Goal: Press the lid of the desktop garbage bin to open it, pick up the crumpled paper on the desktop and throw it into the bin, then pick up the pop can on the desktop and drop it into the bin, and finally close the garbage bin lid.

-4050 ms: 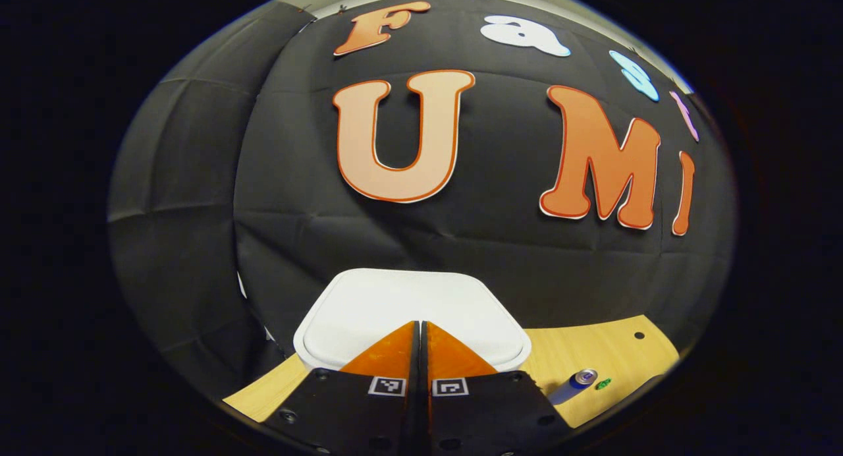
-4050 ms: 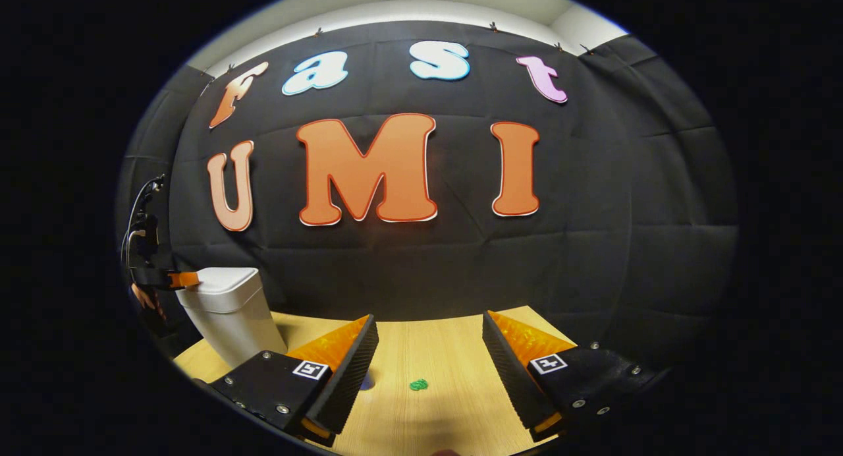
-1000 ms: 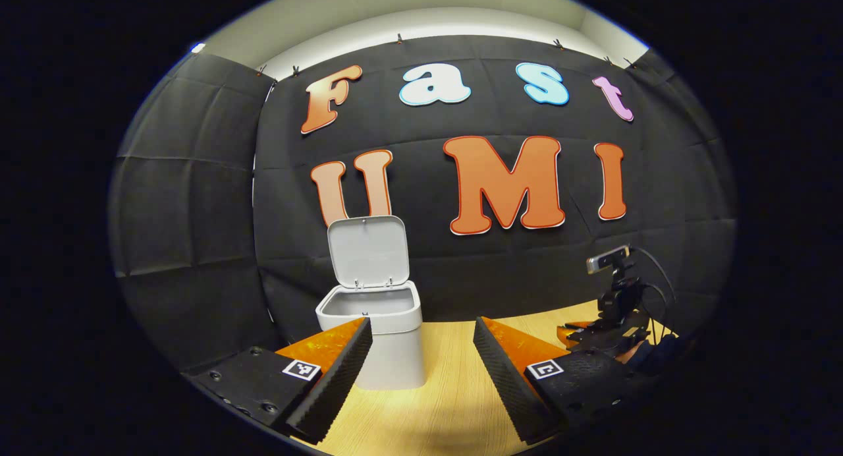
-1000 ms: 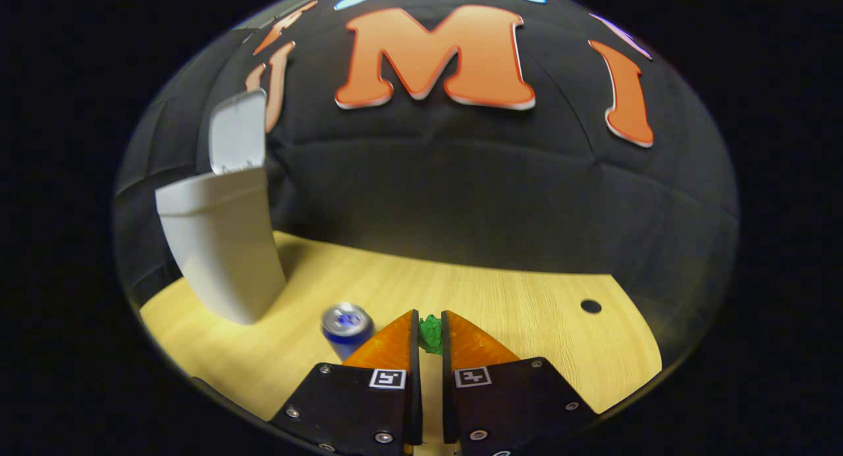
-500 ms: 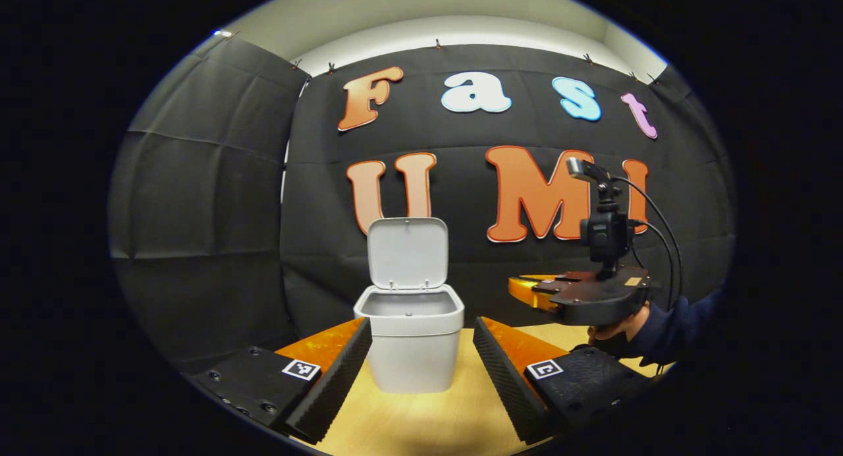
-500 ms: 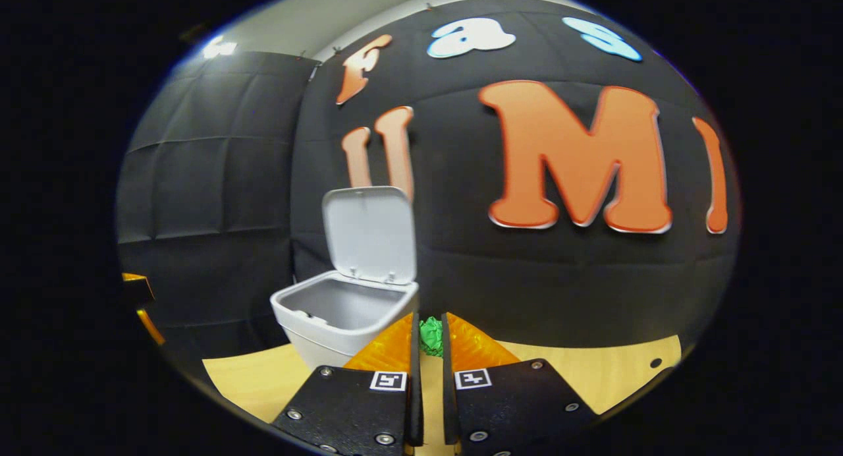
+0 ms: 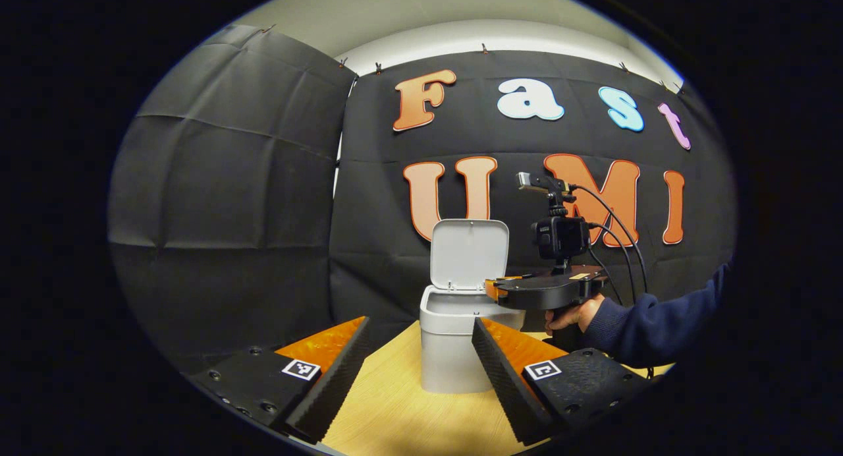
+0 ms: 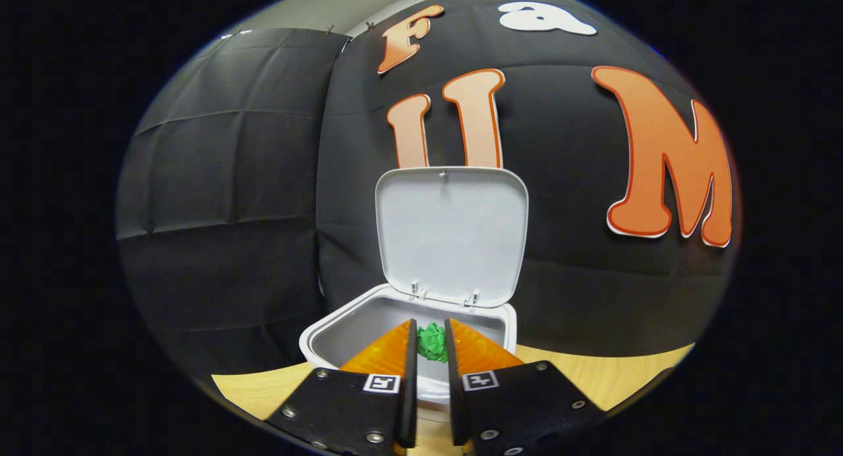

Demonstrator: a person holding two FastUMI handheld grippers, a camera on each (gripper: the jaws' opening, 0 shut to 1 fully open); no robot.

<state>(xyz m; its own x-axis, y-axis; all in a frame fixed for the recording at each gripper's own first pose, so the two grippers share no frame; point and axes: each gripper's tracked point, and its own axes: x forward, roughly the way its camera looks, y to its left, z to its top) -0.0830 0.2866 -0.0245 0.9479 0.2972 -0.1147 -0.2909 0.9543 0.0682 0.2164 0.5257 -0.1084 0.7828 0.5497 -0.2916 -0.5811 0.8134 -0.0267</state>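
Lid of the bin stands upright on its hinge, so the opening step looks done; the right gripper has its fingers clamped on the green crumpled paper, held just above the bin's open mouth, so the paper is picked up but not yet dropped; in the left gripper view that same gripper, held by a hand in a dark sleeve, reaches over the bin's rim; the left gripper hangs back above the table, fingers wide apart and holding nothing; what remains, as I judge it, is the release of the paper, the can's pickup and drop, and the closing of the lid.
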